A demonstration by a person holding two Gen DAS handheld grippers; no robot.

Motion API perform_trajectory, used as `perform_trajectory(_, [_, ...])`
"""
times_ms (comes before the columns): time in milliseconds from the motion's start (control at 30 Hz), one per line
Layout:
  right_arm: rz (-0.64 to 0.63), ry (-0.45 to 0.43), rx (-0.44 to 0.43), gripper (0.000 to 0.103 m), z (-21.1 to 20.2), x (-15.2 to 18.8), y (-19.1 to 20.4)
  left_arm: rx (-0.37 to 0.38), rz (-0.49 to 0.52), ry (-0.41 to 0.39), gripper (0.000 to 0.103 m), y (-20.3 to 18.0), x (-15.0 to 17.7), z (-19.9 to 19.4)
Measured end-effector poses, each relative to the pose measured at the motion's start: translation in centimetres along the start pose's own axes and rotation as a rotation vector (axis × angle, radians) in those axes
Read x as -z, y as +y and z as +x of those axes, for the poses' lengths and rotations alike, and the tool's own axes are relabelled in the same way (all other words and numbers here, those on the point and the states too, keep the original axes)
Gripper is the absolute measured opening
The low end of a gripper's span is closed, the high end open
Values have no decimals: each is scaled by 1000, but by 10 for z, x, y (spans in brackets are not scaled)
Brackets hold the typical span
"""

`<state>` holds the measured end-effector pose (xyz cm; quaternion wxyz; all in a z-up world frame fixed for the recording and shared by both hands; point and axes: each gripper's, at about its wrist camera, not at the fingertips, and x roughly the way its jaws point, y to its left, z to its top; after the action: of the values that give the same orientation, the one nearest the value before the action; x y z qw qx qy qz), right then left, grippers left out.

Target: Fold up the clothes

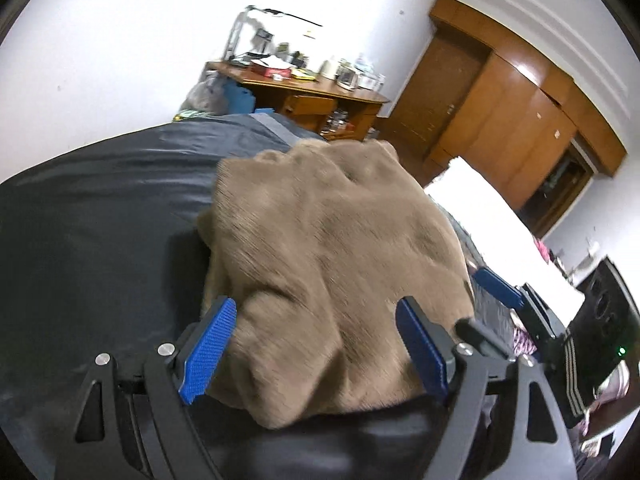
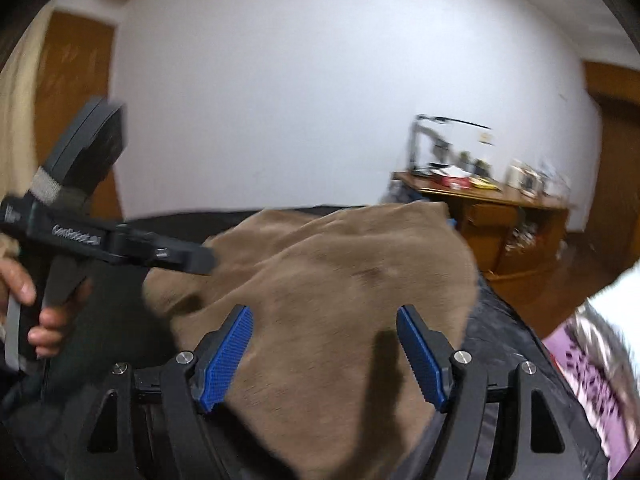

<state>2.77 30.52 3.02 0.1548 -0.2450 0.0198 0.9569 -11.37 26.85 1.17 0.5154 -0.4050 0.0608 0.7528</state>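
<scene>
a fuzzy, taupe-brown knit garment point(image 1: 332, 264) point(image 2: 320, 292) lies bunched and rumpled in a thick heap on a dark grey-black bed cover point(image 1: 92, 216), its surface creased into soft folds.

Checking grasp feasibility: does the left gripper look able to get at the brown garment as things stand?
Probably yes. The left gripper is open, its blue pads either side of the brown garment on the dark bedcover; nothing lies between.

Left wrist view: looks forward between its own blue pads, tilted, close over the brown garment point(image 1: 336, 264), toward the far wooden desk point(image 1: 304, 88).
Right wrist view: close, low, facing the same way.
Shared: garment, desk, dark bed cover point(image 2: 504, 340).
</scene>
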Motion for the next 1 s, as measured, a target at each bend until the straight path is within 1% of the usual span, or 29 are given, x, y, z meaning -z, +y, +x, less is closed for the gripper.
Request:
perform_trajectory(33, [-10,22,2,76,4,2,3,-34,19,2,85,-4,3,5])
perform_trajectory(100, [-21,65,14,76,13,6,6,-75,19,26,85,0,10,14])
perform_trajectory(167, [-4,105,27,76,18,11,4,-113,15,53,85,5,17,23])
perform_trajectory(233, [11,139,16,76,30,12,-4,-115,-7,54,86,12,19,29])
perform_trajectory(333, [-13,173,27,77,36,15,-1,-123,-14,59,86,15,18,32])
perform_trajectory(400, [-13,178,34,77,39,17,0,-137,-8,64,88,16,18,36])
perform_trajectory(467, [-13,183,41,78,42,18,2,-138,-22,66,91,18,20,40])
perform_trajectory(633, [-10,184,49,79,41,19,5,-119,-87,59,96,27,23,45])
perform_trajectory(867, [-16,186,56,81,39,18,7,-207,-61,22,97,18,28,36])
perform_trajectory(1000, [-24,187,60,84,40,17,9,-242,-47,12,98,14,32,29])
